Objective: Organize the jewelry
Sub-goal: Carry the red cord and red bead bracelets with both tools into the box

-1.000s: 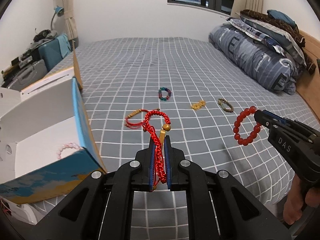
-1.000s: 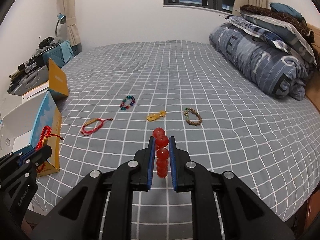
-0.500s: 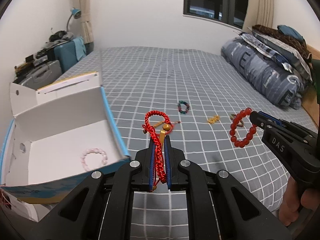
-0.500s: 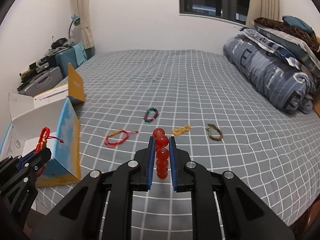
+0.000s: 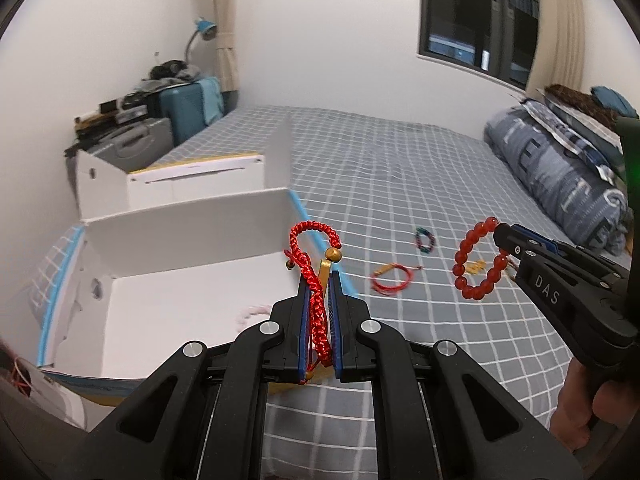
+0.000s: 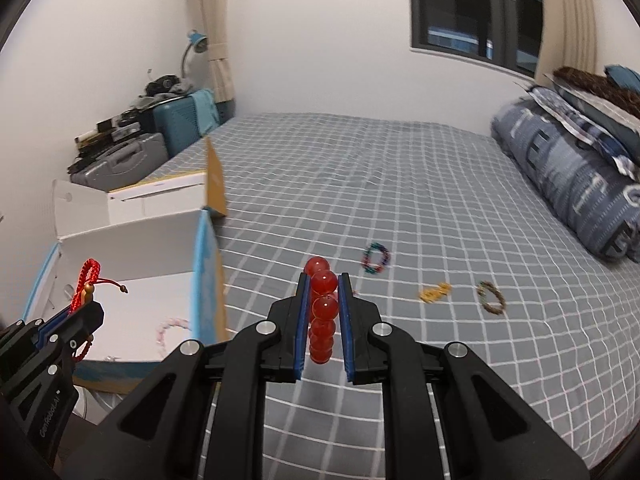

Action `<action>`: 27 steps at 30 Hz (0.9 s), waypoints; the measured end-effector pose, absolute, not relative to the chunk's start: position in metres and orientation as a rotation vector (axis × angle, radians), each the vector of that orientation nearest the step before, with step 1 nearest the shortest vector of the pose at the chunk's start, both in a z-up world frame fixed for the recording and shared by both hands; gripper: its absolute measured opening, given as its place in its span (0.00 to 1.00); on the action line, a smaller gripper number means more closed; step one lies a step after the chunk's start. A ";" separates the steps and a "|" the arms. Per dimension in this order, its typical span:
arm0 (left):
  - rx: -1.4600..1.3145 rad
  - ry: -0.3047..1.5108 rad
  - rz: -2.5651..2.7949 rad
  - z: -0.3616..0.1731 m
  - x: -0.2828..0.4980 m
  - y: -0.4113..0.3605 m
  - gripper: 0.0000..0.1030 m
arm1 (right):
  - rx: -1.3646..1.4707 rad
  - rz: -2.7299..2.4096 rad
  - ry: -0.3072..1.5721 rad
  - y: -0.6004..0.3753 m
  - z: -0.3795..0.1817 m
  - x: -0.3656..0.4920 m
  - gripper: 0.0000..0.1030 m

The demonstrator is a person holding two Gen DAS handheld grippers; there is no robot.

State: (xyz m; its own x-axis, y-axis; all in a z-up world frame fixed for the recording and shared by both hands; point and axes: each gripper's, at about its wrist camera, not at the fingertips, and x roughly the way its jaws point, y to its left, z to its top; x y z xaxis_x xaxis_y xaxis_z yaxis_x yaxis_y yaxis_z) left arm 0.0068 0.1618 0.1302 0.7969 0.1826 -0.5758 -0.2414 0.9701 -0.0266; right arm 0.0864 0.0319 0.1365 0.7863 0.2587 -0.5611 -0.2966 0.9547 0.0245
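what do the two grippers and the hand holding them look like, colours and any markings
Both grippers, the left gripper and the right gripper, are matte black with angular cut-out linkages, silver round pivot screws and blue pads lining the fingers. The right one carries white "DAS" lettering; the left has small white lettering too. A bare hand with no sleeve in view grips the right handle.

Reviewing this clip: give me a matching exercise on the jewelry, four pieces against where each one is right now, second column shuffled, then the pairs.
Pieces
1. red braided cord bracelet
2. red bead bracelet
3. pink bead bracelet
4. yellow piece

Places
A. lying inside the white box
B. clamped in the right gripper
C. lying on the checked bedspread
D. clamped in the left gripper

Pairs: 1-D, 2-B, 3-A, 4-C
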 end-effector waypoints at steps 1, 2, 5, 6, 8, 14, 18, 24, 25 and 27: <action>-0.104 0.607 0.239 0.131 0.005 0.168 0.08 | -0.075 0.311 0.591 0.041 0.137 0.086 0.13; -0.109 0.605 0.254 0.131 0.003 0.176 0.08 | -0.082 0.323 0.588 0.048 0.138 0.085 0.13; -0.122 0.601 0.292 0.132 -0.002 0.195 0.08 | -0.097 0.354 0.576 0.072 0.140 0.083 0.13; -0.125 0.600 0.312 0.132 -0.005 0.204 0.08 | -0.100 0.365 0.572 0.080 0.141 0.082 0.13; -0.142 0.594 0.345 0.132 -0.010 0.220 0.08 | -0.104 0.387 0.566 0.094 0.142 0.081 0.13; -0.153 0.592 0.430 0.128 -0.021 0.255 0.08 | -0.121 0.461 0.562 0.144 0.139 0.078 0.13; -0.156 0.596 0.479 0.123 -0.026 0.276 0.08 | -0.136 0.505 0.575 0.174 0.131 0.077 0.13; -0.173 0.620 0.529 0.112 -0.027 0.304 0.08 | -0.159 0.545 0.609 0.210 0.114 0.079 0.13; -0.174 0.623 0.534 0.110 -0.027 0.307 0.08 | -0.162 0.549 0.616 0.214 0.112 0.080 0.13; -0.180 0.634 0.543 0.107 -0.026 0.313 0.08 | -0.169 0.554 0.634 0.222 0.105 0.083 0.13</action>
State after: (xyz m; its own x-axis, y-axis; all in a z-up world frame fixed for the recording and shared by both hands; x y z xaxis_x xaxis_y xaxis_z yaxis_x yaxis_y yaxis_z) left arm -0.0261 0.3134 0.1070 0.6722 0.4261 -0.6055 -0.5331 0.8460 0.0034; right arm 0.0828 0.2219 0.1052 0.6673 0.4376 -0.6027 -0.5385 0.8425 0.0155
